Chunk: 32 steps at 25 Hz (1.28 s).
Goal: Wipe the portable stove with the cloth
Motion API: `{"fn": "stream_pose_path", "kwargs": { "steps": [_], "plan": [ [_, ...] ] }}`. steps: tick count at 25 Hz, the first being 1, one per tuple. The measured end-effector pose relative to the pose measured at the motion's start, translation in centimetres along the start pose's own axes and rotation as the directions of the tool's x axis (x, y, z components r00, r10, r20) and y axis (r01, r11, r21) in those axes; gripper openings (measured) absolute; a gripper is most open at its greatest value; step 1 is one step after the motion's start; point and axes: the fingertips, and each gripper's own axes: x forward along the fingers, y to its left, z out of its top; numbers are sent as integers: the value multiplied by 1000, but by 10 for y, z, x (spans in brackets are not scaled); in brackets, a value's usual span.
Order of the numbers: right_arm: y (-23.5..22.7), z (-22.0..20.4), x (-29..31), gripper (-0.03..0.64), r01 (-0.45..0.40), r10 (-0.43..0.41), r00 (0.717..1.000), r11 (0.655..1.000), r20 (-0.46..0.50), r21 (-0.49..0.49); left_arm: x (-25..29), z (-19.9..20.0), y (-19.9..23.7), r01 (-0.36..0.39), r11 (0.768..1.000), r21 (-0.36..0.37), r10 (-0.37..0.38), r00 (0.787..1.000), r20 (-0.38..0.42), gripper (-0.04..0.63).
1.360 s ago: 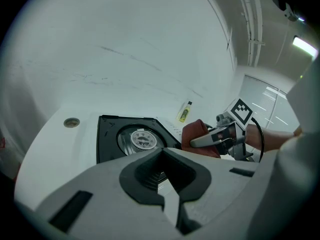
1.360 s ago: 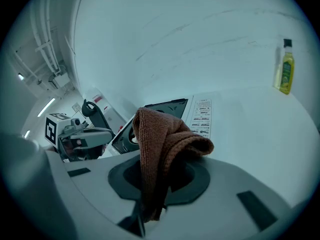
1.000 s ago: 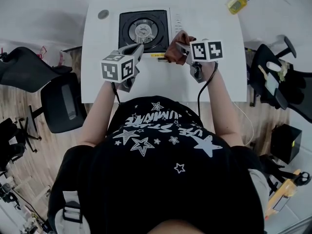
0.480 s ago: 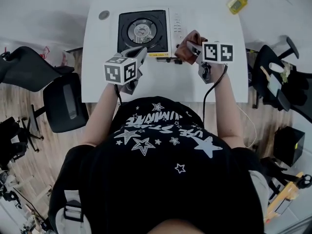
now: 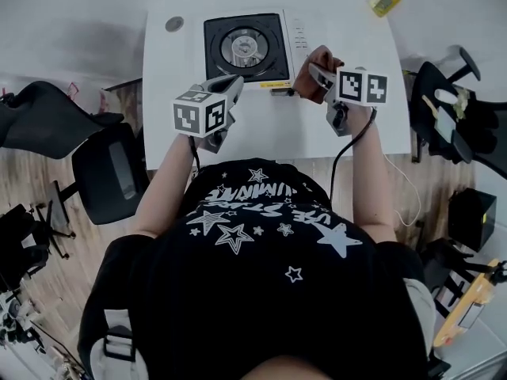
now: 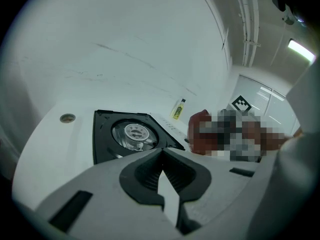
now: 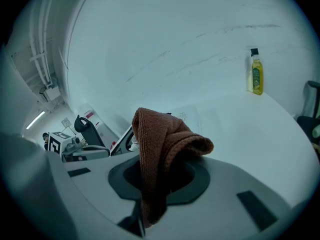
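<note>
The portable stove (image 5: pixel 245 48), white with a black top and a round burner, sits at the far middle of the white table (image 5: pixel 277 129). My right gripper (image 5: pixel 314 73) hangs just off the stove's front right corner, shut on a brown cloth (image 5: pixel 323 56) that drapes over its jaws (image 7: pixel 160 149). The left gripper (image 5: pixel 230 82) hovers at the stove's front left edge; its jaws meet with nothing between them (image 6: pixel 161 154). In the left gripper view the stove (image 6: pixel 127 134) lies straight ahead, with the cloth (image 6: pixel 199 128) to the right of it.
A yellow bottle (image 5: pixel 388 0) stands by the table's far right corner (image 7: pixel 256 74). A round grommet (image 5: pixel 174 24) sits left of the stove. Black chairs stand to the left (image 5: pixel 111 172) and right (image 5: pixel 451 125) of the table.
The right gripper has carried the cloth a little to the right, off the stove's front right corner. The left gripper has stayed by the stove's front edge.
</note>
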Motion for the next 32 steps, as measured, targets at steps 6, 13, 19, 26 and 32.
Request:
{"fn": "stream_pose_path", "kwargs": {
  "steps": [6,13,19,26,32],
  "plan": [
    [45,-5,15,69,2,-2,1000,1000,22,-8,-36,0,27,3,1000,11,-3,1000,24,5],
    [98,-22,30,69,10,-9,1000,1000,28,-17,-72,-15,53,31,999,13,-31,999,17,5],
    [133,-45,38,69,29,-29,999,1000,24,3,-104,-27,68,54,998,17,-54,998,22,5],
    [181,-70,45,69,59,-60,997,998,44,29,-148,-52,92,93,996,15,-93,996,6,5],
    [213,-102,42,69,92,-95,994,994,48,58,-175,-70,102,129,991,25,-129,992,-6,5]
  ]
}}
